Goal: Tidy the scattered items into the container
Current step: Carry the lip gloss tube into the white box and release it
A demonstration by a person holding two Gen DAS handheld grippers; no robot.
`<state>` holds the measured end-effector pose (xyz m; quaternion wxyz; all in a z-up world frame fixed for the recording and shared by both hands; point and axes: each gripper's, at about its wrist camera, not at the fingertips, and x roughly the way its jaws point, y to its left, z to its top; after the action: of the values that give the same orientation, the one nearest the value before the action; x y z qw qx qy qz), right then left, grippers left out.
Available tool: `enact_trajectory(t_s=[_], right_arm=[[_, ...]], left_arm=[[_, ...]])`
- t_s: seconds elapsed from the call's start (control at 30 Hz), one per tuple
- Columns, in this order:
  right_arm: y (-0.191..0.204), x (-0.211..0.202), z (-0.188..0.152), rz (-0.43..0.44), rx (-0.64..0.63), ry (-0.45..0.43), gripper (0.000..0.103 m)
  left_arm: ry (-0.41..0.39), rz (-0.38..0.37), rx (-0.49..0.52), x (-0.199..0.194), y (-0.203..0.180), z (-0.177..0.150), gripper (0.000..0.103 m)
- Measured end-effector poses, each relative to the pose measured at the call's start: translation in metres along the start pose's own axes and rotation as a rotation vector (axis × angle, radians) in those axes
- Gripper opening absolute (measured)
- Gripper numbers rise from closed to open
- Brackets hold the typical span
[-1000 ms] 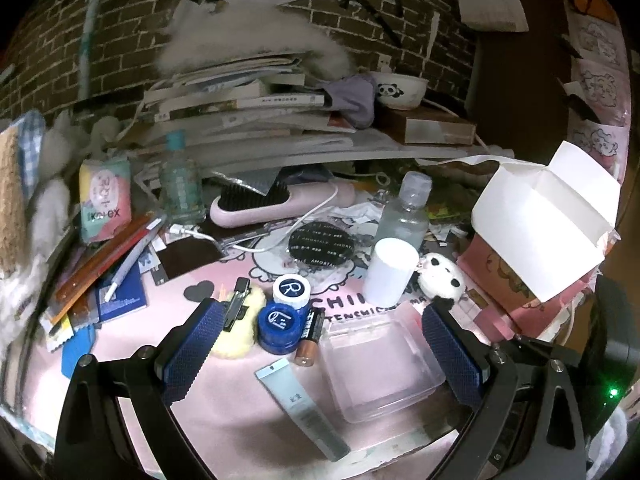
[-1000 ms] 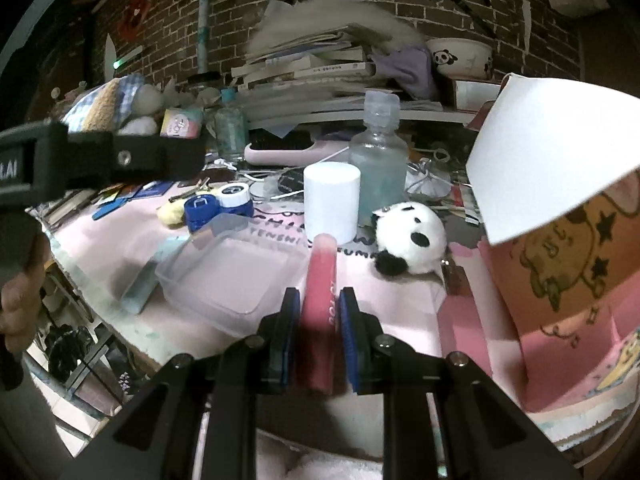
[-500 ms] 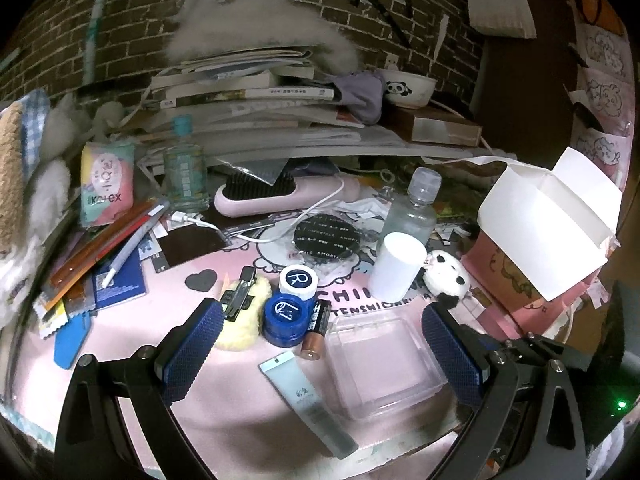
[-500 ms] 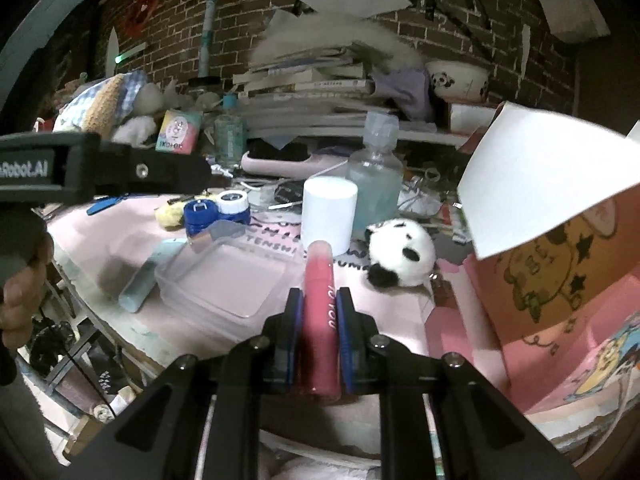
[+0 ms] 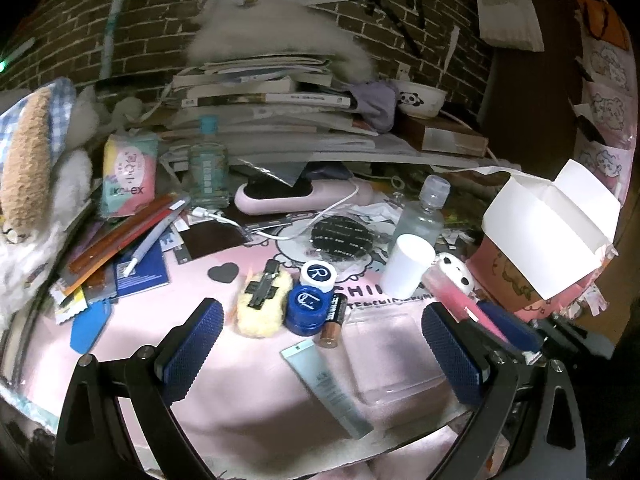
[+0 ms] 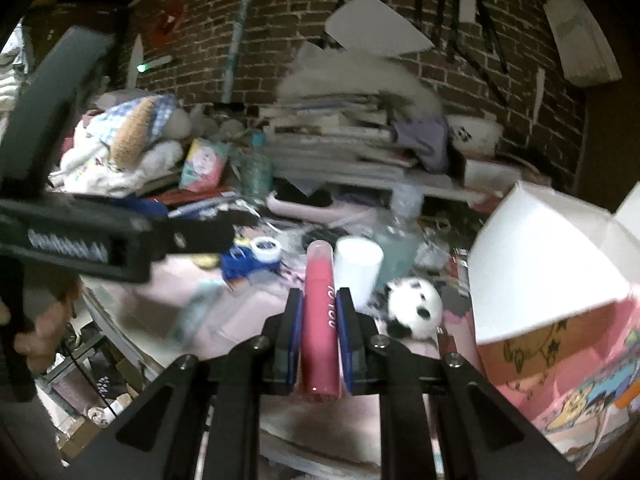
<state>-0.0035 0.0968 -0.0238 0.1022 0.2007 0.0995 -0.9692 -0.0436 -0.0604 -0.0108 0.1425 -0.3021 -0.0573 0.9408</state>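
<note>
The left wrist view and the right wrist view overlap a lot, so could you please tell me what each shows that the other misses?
Only the left wrist view shows the clear container sharply, with the heart cutout.

Only the right wrist view shows a hand holding the left tool.

Both show the right tool clamping the pink tube, the white cup and the panda toy.

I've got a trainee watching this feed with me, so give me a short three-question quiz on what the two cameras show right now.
1. True or false: the right hand-held gripper is shut on the pink tube.
2. What lies on the yellow puff? A) a black hair clip B) a coin C) a spoon
3. Fill in: the clear plastic container currently holds ____ items.

Key: 1 true; 2 A, the black hair clip; 3 no.
</note>
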Motion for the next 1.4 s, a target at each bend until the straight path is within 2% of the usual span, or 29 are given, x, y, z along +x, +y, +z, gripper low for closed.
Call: enact_trajectory(t_s=[0.23,0.43,0.63,0.77,1.0,1.4], right_arm=[[0.003,-0.014,0.030,-0.001,-0.053,-0.075,0.014],[-0.013,-0.031,0.054,-0.087,-0.104,-0.134,0.014],[-0.054,-0.040,0.074,-0.164,-0.111,-0.089,0.014],[-0.086,-0.041,0.080,-0.203,-0.110,-0.001,0.014],[-0.149,-0.030,0.086,-0.200,-0.042,0.253,0.014],[-0.192,0.023,0.068,-0.159,-0.033,0.619,0.014]], left_arm=[[-0.009,-0.004,-0.008,-0.005,0.004,0.000,0.099],[-0.004,-0.010,-0.001,-0.003,0.001,0.000,0.099],[0.000,-0.017,0.008,0.000,-0.004,0.000,0.099],[-0.001,-0.019,0.018,-0.001,-0.007,0.000,0.099],[0.005,-0.023,0.023,0.003,-0.012,0.001,0.099],[0.013,-0.030,0.029,0.006,-0.016,-0.001,0.099]])
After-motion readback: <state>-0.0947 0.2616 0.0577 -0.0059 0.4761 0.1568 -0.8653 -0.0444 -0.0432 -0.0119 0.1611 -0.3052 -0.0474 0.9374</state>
